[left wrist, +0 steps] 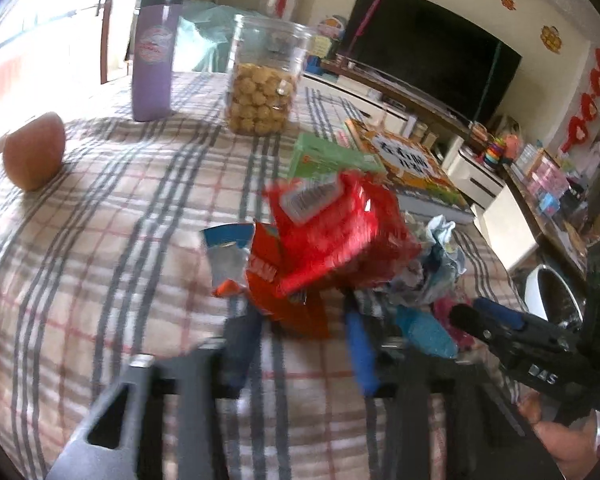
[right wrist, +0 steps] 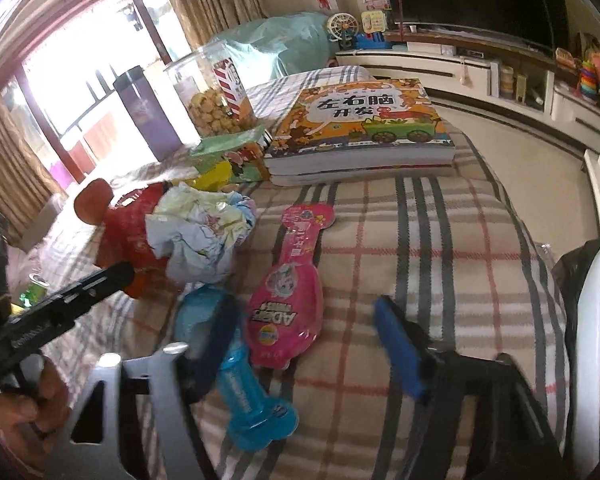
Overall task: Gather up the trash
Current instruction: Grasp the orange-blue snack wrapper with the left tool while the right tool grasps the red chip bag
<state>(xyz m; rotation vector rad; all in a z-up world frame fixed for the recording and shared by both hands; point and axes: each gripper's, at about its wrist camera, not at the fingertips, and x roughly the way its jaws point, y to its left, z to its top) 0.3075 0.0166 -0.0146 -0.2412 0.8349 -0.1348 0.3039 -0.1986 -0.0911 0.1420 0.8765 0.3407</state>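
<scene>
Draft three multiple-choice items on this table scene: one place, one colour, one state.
1. Where is the pink package?
A. on the books
B. flat on the plaid tablecloth, between the right hand-held gripper's fingers
C. inside the clear jar

2. What colour is the tall bottle next to the clear jar?
A. purple
B. yellow
C. white

3. How full is the clear jar?
A. empty
B. full to the brim
C. partly filled with round snacks

Answers:
1 B: the pink package lies flat on the plaid tablecloth, in the gap of the right hand-held gripper.
2 A: the tall bottle has a purple body with a dark cap.
3 C: in the clear jar the snacks fill only the lower part, and the top is see-through.
</scene>
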